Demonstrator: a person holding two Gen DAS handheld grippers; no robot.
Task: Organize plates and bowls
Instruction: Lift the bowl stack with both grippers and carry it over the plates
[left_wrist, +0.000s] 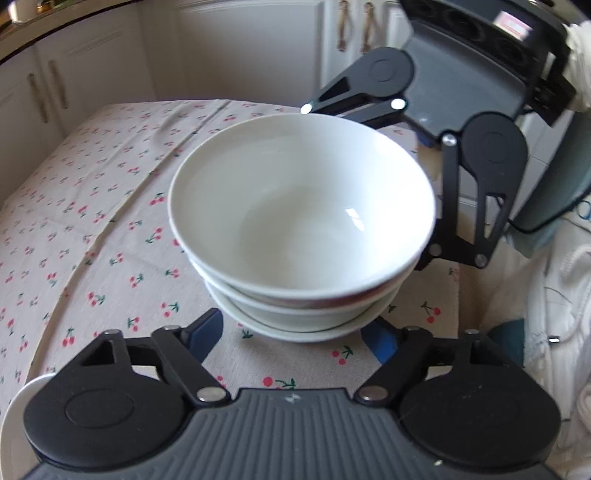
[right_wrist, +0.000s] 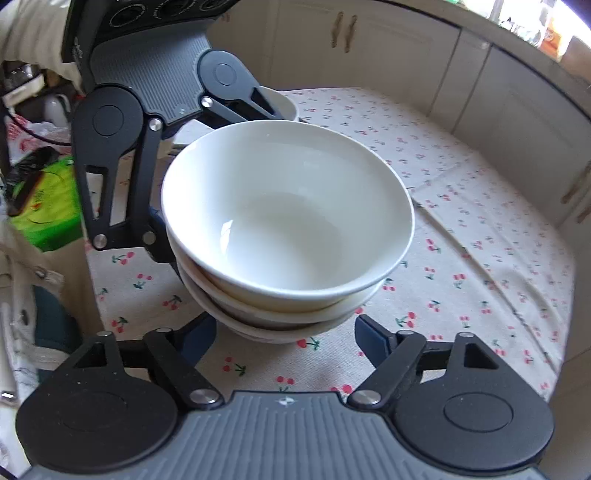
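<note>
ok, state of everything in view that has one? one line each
bowl stack: nested, upright, top bowl empty, on tablecloth
left gripper: jaws straddle the stack's base, contact unclear
right gripper: same, from the opposite side
cabinet doors: shut

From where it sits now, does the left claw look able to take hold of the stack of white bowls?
Probably yes. The left claw straddles the base of the bowl stack with nothing between them on the cherry-print tablecloth. The right claw flanks the stack from another side, not blocking it.
</note>
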